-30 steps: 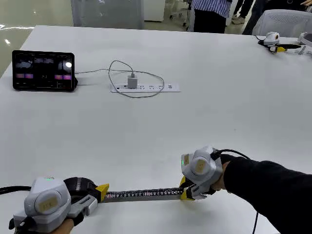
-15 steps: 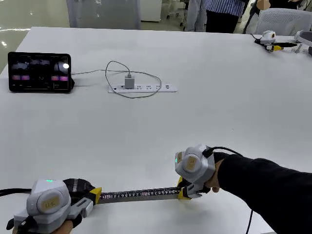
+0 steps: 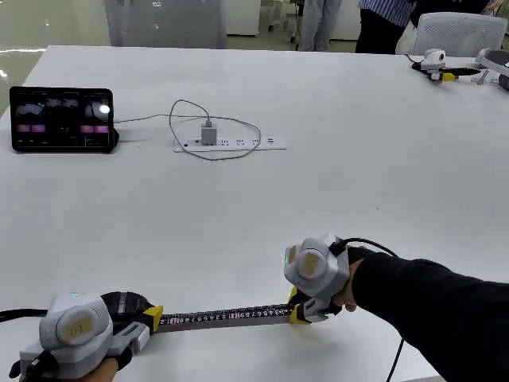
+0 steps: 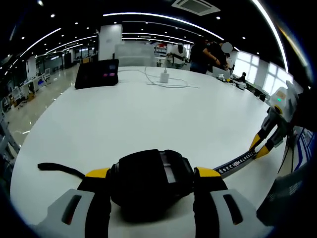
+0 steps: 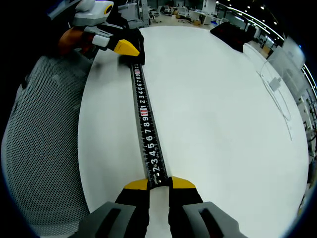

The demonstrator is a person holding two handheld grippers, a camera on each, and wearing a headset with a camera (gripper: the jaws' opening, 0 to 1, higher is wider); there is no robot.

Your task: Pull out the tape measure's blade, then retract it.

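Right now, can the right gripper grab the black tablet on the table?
Probably not yet. The right gripper is shut on the tape blade at the near edge, and the tablet stands far off to the back left. Open table lies between them.

This looks like a large open-plan office or tech lab. A broad white table (image 3: 358, 159) holds a tablet (image 3: 61, 119) with a lit screen on the far left. A power strip (image 3: 231, 144) with a charger (image 3: 208, 133) plugged in lies to the tablet's right. White mesh office chairs (image 3: 461, 32) stand at the far right edge, and people (image 3: 382, 16) stand beyond the far end on a glossy floor (image 3: 48, 24). In the left gripper view, long ceiling light strips (image 4: 148, 16), a ceiling vent (image 4: 194, 6) and big windows (image 4: 245, 62) are visible.
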